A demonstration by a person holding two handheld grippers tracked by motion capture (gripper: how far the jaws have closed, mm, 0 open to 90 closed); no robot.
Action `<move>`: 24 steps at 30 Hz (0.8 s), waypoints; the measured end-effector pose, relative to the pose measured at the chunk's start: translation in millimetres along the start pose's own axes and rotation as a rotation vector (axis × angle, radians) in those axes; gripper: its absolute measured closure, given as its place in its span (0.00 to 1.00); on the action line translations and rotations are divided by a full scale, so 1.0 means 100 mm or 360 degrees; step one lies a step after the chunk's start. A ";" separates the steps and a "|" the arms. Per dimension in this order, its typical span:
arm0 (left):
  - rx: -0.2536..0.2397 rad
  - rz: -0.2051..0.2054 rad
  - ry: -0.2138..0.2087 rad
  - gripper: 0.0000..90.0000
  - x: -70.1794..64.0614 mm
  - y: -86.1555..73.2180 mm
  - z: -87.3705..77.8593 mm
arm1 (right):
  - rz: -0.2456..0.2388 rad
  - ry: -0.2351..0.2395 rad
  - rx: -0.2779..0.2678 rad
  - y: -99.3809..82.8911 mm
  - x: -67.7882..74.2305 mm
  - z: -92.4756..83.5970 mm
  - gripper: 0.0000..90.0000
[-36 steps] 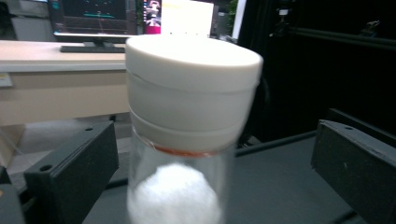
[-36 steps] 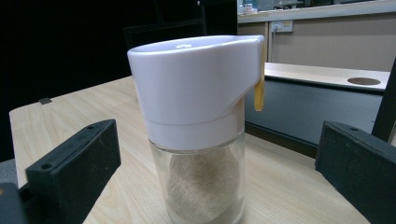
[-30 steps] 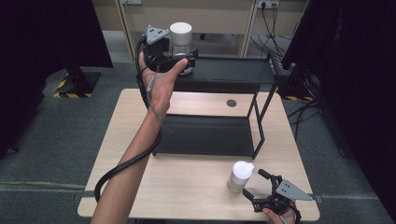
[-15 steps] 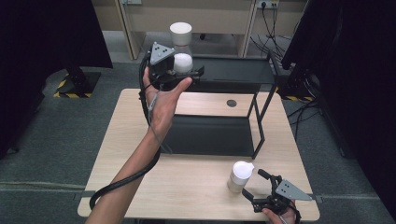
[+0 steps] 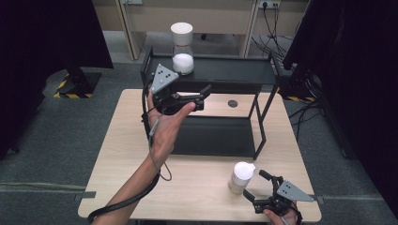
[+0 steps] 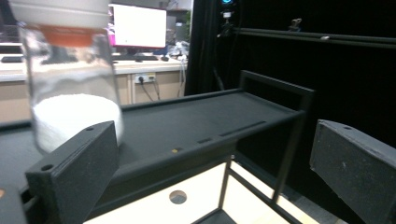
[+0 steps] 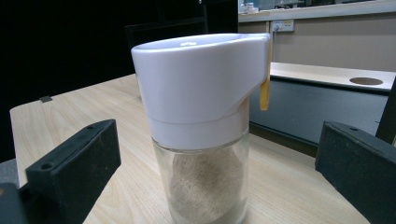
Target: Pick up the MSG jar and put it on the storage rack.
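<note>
A clear jar of white powder (image 5: pixel 182 51) with a white lid stands on the left part of the black shelf (image 5: pixel 230 70). My left gripper (image 5: pixel 199 96) hangs open and empty in front of the shelf, below and a little right of that jar. In the left gripper view the jar (image 6: pixel 70 79) stands beyond the left jaw, outside the gap. A second glass jar (image 5: pixel 241 177) with a white pouring lid and tan powder stands near the table's front right. My right gripper (image 5: pixel 257 185) is open just right of it. In the right gripper view this jar (image 7: pixel 205 126) stands between the jaws, untouched.
The black metal shelf frame stands on the far half of the wooden table (image 5: pixel 122 154), with a dark panel (image 5: pixel 211 136) beneath it and thin legs at its right. A round hole (image 5: pixel 232 103) is in the tabletop. Cables trail from both grippers.
My left gripper let go of the white-powder jar, which stays on the shelf, and drew back toward me and lower. The right gripper and its jar have not moved.
</note>
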State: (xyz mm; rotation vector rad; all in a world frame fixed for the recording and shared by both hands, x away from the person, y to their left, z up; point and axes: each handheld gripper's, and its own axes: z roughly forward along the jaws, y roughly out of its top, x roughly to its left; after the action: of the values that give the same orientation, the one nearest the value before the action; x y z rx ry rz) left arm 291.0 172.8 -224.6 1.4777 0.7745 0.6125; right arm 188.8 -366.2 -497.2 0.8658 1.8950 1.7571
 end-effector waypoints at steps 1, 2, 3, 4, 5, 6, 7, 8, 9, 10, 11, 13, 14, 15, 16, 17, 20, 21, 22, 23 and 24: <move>-0.0005 -0.0004 -0.0016 0.01 -0.01 -0.04 -0.02 | 0.0000 0.0001 0.0000 0.00 0.00 0.00 0.00; -0.0009 -0.0006 -0.0032 0.01 -0.01 -0.08 -0.03 | 0.0000 0.0000 0.0000 0.00 0.00 0.00 0.00; -0.0009 -0.0010 -0.0043 0.01 -0.02 -0.11 -0.04 | 0.0001 0.0001 -0.0001 0.00 0.00 0.00 0.00; -0.0011 -0.0012 -0.0056 0.01 -0.02 -0.14 -0.05 | 0.0000 0.0001 0.0000 0.00 0.00 0.00 0.00; -0.0008 -0.0005 -0.0071 0.01 -0.03 -0.19 -0.07 | -0.0001 0.0000 0.0000 0.00 0.00 0.00 0.00; -0.0008 0.0004 -0.0077 0.01 -0.05 -0.22 -0.08 | 0.0000 0.0000 -0.0002 0.00 0.00 0.00 0.00; -0.0008 0.0023 -0.0082 0.01 -0.07 -0.26 -0.09 | -0.0001 -0.0002 -0.0003 0.00 0.00 0.00 0.00; -0.0007 0.0034 -0.0090 0.01 -0.08 -0.30 -0.10 | -0.0001 -0.0002 -0.0004 0.00 0.00 0.00 0.00; -0.0002 0.0033 -0.0107 0.01 -0.09 -0.34 -0.11 | 0.0001 -0.0002 -0.0005 0.00 0.00 0.00 0.00; 0.0002 0.0031 -0.0123 0.01 -0.09 -0.38 -0.12 | 0.0000 -0.0002 -0.0004 0.00 0.00 0.00 0.00; 0.0002 0.0031 -0.0133 0.01 -0.10 -0.42 -0.13 | 0.0000 -0.0002 -0.0002 0.00 0.00 0.00 0.00; 0.0004 0.0029 -0.0154 0.01 -0.11 -0.50 -0.15 | -0.0002 0.0001 -0.0001 0.00 0.01 0.00 0.00; 0.0004 0.0022 -0.0167 0.01 -0.11 -0.54 -0.15 | -0.0004 0.0001 -0.0002 0.00 0.01 0.00 0.00; 0.0001 0.0013 -0.0180 0.00 -0.10 -0.58 -0.16 | -0.0005 0.0002 -0.0002 0.00 0.01 0.00 0.00; -0.0001 0.0007 -0.0192 0.00 -0.10 -0.62 -0.16 | -0.0005 0.0002 -0.0002 0.00 0.01 0.00 0.00; 0.0000 0.0011 -0.0203 0.00 -0.10 -0.66 -0.16 | -0.0002 0.0001 -0.0001 0.00 0.01 0.00 0.00; -0.0002 0.0013 -0.0219 0.00 -0.10 -0.77 -0.16 | -0.0003 0.0002 -0.0001 0.00 0.01 0.00 0.00; -0.0006 -0.0002 -0.0228 0.00 -0.10 -0.82 -0.17 | -0.0005 0.0004 -0.0004 0.00 0.01 0.00 0.00; -0.0010 -0.0015 -0.0233 0.00 -0.09 -0.86 -0.17 | -0.0005 0.0003 -0.0003 0.00 0.01 0.00 0.00; -0.0010 -0.0015 -0.0233 0.00 -0.09 -0.86 -0.17 | -0.0004 0.0002 -0.0003 0.00 0.01 0.00 0.00; -0.0010 -0.0024 -0.0238 0.00 -0.09 -0.90 -0.17 | -0.0001 0.0001 -0.0002 0.00 0.01 0.00 0.00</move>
State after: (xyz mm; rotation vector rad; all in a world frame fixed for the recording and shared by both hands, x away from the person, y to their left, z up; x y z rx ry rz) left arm 263.4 174.1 -312.6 1.4922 0.6663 0.4865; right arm 188.2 -365.7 -497.0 0.8643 1.8942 1.7580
